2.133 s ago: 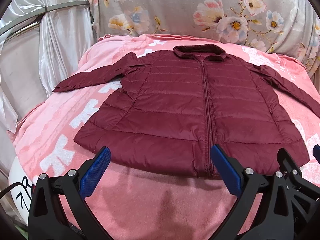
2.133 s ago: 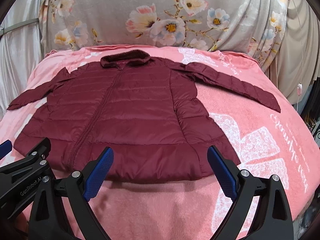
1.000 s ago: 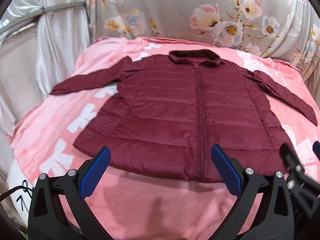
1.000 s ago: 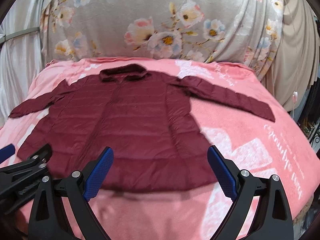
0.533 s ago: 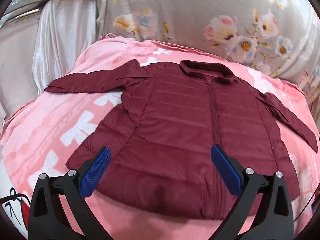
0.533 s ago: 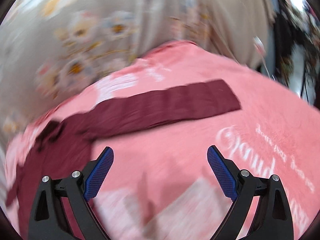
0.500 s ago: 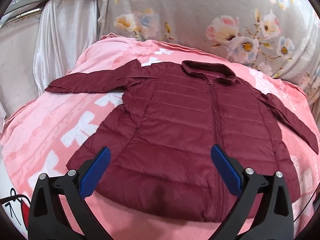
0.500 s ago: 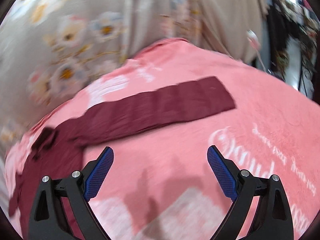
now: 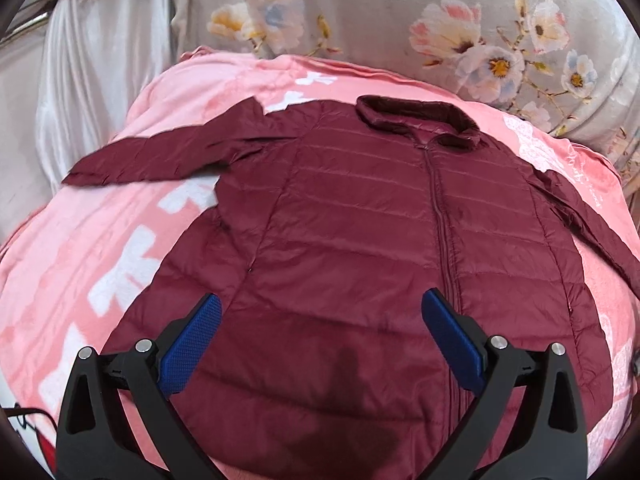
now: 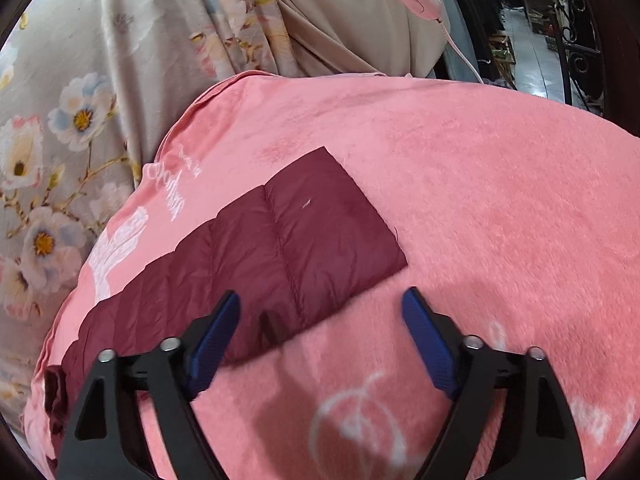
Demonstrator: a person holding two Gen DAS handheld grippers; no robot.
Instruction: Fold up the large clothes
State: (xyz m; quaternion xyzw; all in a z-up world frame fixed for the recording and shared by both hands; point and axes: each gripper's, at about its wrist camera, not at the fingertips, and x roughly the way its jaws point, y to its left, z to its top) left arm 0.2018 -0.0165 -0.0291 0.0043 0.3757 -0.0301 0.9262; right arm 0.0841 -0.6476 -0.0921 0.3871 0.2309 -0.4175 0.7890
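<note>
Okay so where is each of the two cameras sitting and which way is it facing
Left wrist: sits on the left gripper, looking down over the maroon jacket spread flat on the pink blanket; its own open blue-padded fingers show.
Right wrist: sits on the right gripper, facing the jacket's sleeve cuff; its fingers, which have just been closing, grip nothing.
Shared: the same jacket, blanket and floral cloth behind.

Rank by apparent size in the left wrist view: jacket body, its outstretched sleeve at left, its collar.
1. Jacket body, largest by far; it sits closest to the camera, which inflates it.
2. Outstretched sleeve.
3. Collar, smallest, also farthest.
</note>
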